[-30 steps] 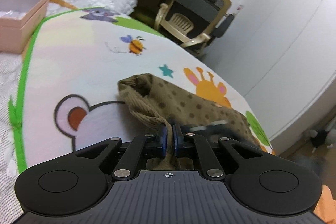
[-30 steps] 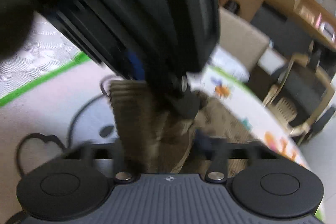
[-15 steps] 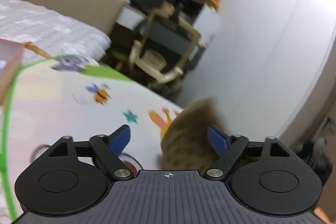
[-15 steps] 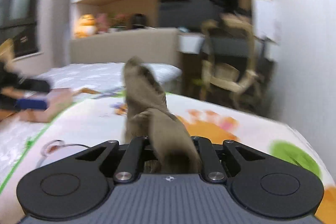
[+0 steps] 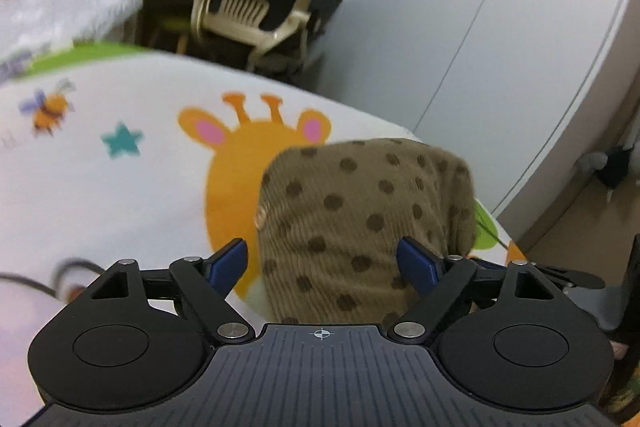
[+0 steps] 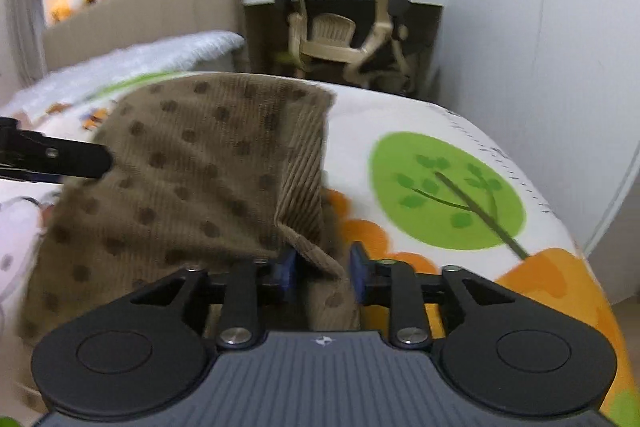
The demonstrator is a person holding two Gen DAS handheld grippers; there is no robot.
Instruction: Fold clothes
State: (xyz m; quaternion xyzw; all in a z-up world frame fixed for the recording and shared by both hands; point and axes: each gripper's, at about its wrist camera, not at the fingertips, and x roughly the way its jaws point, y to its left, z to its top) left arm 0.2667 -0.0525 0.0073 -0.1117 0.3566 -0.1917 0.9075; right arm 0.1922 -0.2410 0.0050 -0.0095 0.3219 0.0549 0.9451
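Left claw [image 5: 322,261] is spread wide, its blue pads [image 5: 226,265] apart on either side of the brown dotted garment [image 5: 360,223] without pinching it; the cloth rises between them and bulges just beyond, over the giraffe print on the mat [image 5: 120,195]. Right claw [image 6: 322,269] has its pads close around a fold of the garment's near edge, though whether they truly pinch it I cannot tell, and the cloth spreads up and left from there. Beyond the mat stands a chair [image 6: 340,23].
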